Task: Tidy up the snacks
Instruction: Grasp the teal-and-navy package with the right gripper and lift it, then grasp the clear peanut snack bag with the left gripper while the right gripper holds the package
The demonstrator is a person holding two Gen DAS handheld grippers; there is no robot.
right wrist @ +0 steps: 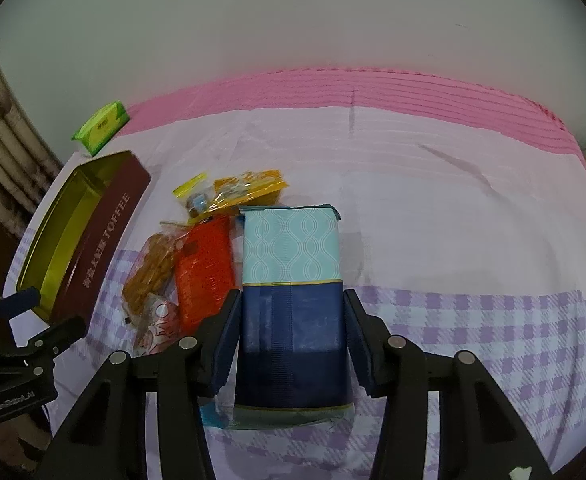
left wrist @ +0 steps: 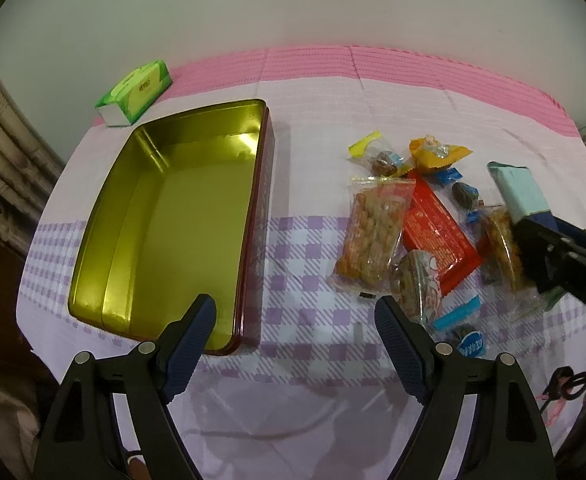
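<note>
An open gold-lined toffee tin lies on the left of the cloth, its maroon wall showing in the right wrist view. Loose snacks lie in a pile to its right: a clear bag of fried bites, a red packet, an orange packet and small blue-wrapped candies. My right gripper is shut on a teal and navy packet, pads against both of its long sides, at the pile's right edge. My left gripper hangs open and holds nothing, between the tin and the pile.
A green tissue pack sits behind the tin near the pink back edge of the cloth. A wall rises just behind the table. To the right of the held packet the checked cloth lies bare.
</note>
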